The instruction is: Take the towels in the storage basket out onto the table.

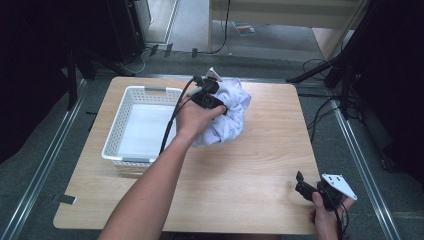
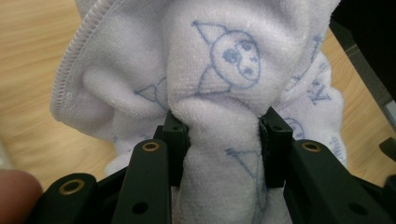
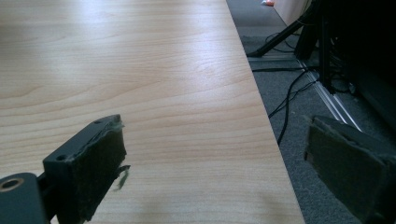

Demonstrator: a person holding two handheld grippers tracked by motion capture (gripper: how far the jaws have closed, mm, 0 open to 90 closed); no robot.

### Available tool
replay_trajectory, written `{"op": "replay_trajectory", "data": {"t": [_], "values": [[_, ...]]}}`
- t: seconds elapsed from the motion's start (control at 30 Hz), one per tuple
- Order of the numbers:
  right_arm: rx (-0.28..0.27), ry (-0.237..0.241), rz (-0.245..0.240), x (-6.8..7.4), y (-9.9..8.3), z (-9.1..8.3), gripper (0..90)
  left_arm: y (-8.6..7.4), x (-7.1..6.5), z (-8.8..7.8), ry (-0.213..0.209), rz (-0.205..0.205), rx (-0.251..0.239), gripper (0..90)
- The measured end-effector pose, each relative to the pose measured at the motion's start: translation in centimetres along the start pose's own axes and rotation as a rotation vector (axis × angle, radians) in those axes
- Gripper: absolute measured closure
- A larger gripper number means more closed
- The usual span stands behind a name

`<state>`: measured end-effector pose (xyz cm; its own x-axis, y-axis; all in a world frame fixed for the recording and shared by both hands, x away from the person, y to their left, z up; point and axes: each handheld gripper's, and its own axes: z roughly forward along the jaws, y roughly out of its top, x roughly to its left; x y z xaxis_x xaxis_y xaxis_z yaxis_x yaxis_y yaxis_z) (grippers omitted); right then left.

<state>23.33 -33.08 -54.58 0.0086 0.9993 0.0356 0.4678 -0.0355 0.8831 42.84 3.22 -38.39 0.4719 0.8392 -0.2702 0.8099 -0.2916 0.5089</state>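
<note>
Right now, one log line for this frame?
left claw: shut on towel | right claw: open, idle at table edge | basket: empty

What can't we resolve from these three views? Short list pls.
- Basket interior, high view: white on white, too washed out to tell whether anything lies inside.
- Towel, left gripper view: cut off by the frame edges; its underside is hidden by its own folds.
- Left gripper fingertips, high view: buried in the towel and behind the hand.
</note>
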Motion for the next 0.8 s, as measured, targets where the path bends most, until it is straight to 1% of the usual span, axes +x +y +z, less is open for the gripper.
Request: {"op": "replay_trajectory", "data": {"t": [0.07, 0.13, 0.17, 0.2, 0.23, 0.4, 0.47, 0.5, 0.57, 0.63, 0.7, 0.73, 0.77, 0.8], "values": [[0.000, 0.000, 0.004, -0.1, 0.0, 0.0, 5.6, -0.2, -0.3, 1.1, -0.009, 0.007, 0.016, 64.0], [-0.003, -0.002, 0.011, -0.2, 0.0, 0.0, 5.5, -0.6, -0.6, 2.6, -0.024, -0.013, 0.017, 63.9], [-0.004, -0.004, 0.013, -0.2, 0.0, 0.0, 5.6, -0.8, -0.7, 3.1, -0.026, -0.013, 0.021, 63.9], [-0.005, -0.003, 0.010, -0.1, 0.0, 0.0, 5.5, -1.2, -0.8, 4.3, -0.036, -0.015, 0.037, 63.8], [-0.005, -0.003, 0.010, -0.1, 0.0, 0.0, 5.5, -1.2, -0.8, 4.3, -0.036, -0.015, 0.037, 63.8], [-0.006, -0.004, 0.013, -0.2, 0.0, 0.0, 5.6, -2.6, -1.3, 7.5, -0.043, -0.027, 0.080, 63.4], [-0.006, -0.002, 0.012, -0.1, 0.0, 0.0, 5.6, -3.1, -1.4, 8.5, -0.037, -0.031, 0.087, 63.2], [-0.007, -0.001, 0.012, -0.1, 0.0, 0.0, 5.5, -3.3, -1.5, 8.9, -0.034, -0.026, 0.095, 62.9], [-0.004, -0.002, 0.010, -0.1, 0.0, 0.0, 5.6, -3.6, -1.7, 9.6, -0.029, -0.034, 0.093, 62.1], [-0.004, -0.004, 0.008, -0.1, 0.0, 0.0, 5.6, -3.7, -2.0, 10.1, -0.041, -0.026, 0.109, 60.0], [-0.003, -0.006, 0.008, -0.1, 0.0, 0.0, 5.6, -3.8, -2.4, 10.4, -0.046, -0.023, 0.127, 53.6], [-0.004, -0.005, 0.008, -0.1, 0.0, 0.0, 5.5, -3.8, -2.5, 10.5, -0.040, -0.025, 0.129, 46.1], [-0.002, -0.001, 0.005, -0.1, 0.0, 0.0, 5.6, -3.8, -2.6, 10.4, -0.044, -0.024, 0.115, 29.3], [-0.002, -0.001, 0.005, -0.1, 0.0, 0.0, 5.6, -3.8, -2.6, 10.4, -0.049, -0.026, 0.108, 29.3]]}}
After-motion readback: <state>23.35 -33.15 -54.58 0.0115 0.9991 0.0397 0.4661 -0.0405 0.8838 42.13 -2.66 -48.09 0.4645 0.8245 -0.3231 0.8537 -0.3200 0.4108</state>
